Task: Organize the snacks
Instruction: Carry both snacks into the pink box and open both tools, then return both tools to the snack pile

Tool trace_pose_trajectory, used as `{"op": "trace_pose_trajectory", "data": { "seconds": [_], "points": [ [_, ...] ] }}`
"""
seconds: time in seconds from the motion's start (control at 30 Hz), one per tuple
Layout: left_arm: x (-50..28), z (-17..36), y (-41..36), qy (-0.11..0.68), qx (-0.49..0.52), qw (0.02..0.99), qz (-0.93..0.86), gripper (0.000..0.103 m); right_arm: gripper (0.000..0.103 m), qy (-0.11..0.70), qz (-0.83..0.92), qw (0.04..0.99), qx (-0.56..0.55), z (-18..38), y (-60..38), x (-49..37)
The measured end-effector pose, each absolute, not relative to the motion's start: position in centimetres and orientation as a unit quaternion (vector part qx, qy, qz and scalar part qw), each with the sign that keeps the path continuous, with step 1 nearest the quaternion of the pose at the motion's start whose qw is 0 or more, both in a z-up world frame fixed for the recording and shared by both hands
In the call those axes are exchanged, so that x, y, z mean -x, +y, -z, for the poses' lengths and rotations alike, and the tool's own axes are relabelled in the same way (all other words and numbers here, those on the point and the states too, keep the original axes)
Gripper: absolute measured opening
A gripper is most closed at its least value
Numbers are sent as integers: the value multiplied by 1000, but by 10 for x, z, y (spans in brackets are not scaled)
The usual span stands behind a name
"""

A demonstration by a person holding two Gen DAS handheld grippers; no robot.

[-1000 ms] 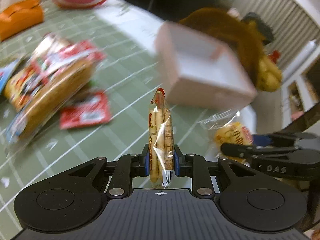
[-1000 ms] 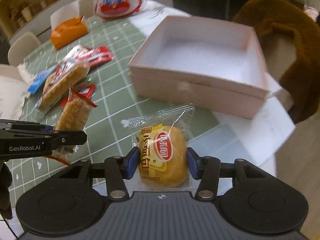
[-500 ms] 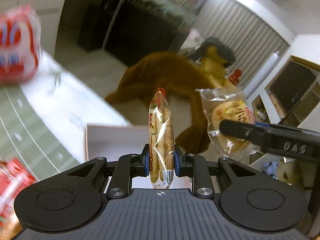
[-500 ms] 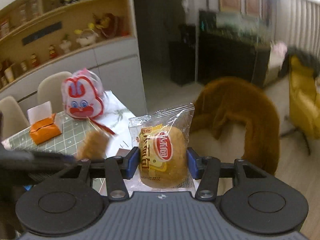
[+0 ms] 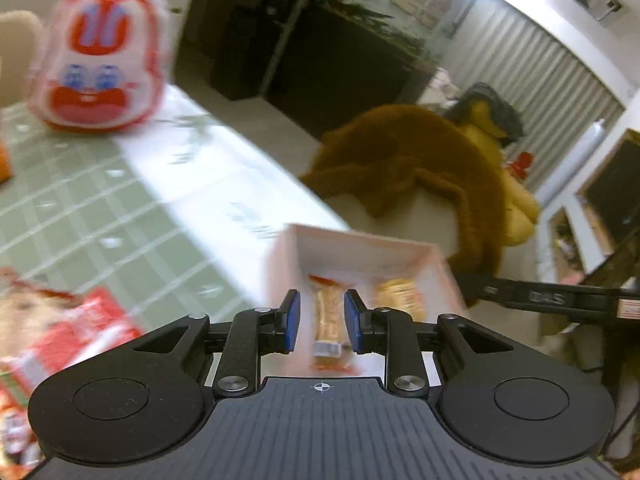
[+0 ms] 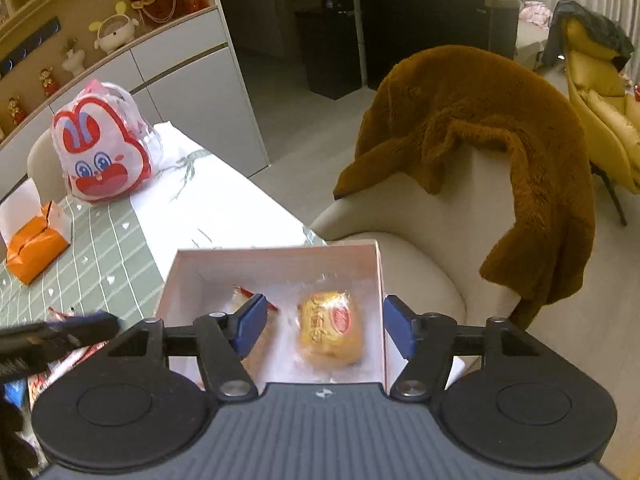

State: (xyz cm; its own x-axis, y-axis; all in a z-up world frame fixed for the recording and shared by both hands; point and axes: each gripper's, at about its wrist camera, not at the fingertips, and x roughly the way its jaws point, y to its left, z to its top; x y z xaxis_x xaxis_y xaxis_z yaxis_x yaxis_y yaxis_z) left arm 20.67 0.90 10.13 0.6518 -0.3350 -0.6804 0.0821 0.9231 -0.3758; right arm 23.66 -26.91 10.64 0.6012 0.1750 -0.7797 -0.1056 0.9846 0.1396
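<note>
Both grippers hang over the open pink box [image 5: 360,242] [image 6: 280,251] at the table's edge. My left gripper [image 5: 322,320] has its jaws opening; the biscuit-stick pack [image 5: 327,316] shows blurred between the blue pads, clear of both, down inside the box. My right gripper [image 6: 325,330] is also opening, its pads wide apart. The yellow bun in clear wrap [image 6: 330,330] lies free on the box floor below them, with the stick pack [image 6: 256,300] partly hidden beside it. The bun [image 5: 400,296] also shows in the left wrist view.
A red-and-white rabbit-face bag [image 6: 100,156] and an orange packet [image 6: 36,246] stand on the green checked mat [image 6: 104,248]. Red snack packs [image 5: 80,332] lie at the left. A cream chair with a brown furry coat [image 6: 500,160] stands right behind the box.
Both grippers have come over the box and let go. The stick pack and the bun, gripped before, now sit loose in the box.
</note>
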Motion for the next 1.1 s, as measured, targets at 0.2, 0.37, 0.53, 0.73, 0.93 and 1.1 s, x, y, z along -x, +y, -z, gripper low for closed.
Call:
{"op": "trace_pose_trajectory", "data": {
  "seconds": [0.2,0.37,0.53,0.73,0.93,1.1],
  "points": [
    [-167,-93,74,405,164,899,35,28,65,437,-110,893,2,-88,-254,-196],
    [-144,-94,144,380,163,908,-71,28,65,441,-152,885,-13,-85,-228,-170],
    [-127,-86,225,371,191,892,-175,28,67,444,-208,871,-6,-88,-186,-150],
    [-125,-46,265,411,215,863,-199,28,68,460,-266,847,7,-80,-127,-143],
    [-119,-40,234,413,182,881,-139,29,78,475,-298,828,-29,-72,-86,-135],
    [-114,-45,192,429,178,883,-64,29,78,506,-304,806,-33,-47,-49,-132]
  ]
}}
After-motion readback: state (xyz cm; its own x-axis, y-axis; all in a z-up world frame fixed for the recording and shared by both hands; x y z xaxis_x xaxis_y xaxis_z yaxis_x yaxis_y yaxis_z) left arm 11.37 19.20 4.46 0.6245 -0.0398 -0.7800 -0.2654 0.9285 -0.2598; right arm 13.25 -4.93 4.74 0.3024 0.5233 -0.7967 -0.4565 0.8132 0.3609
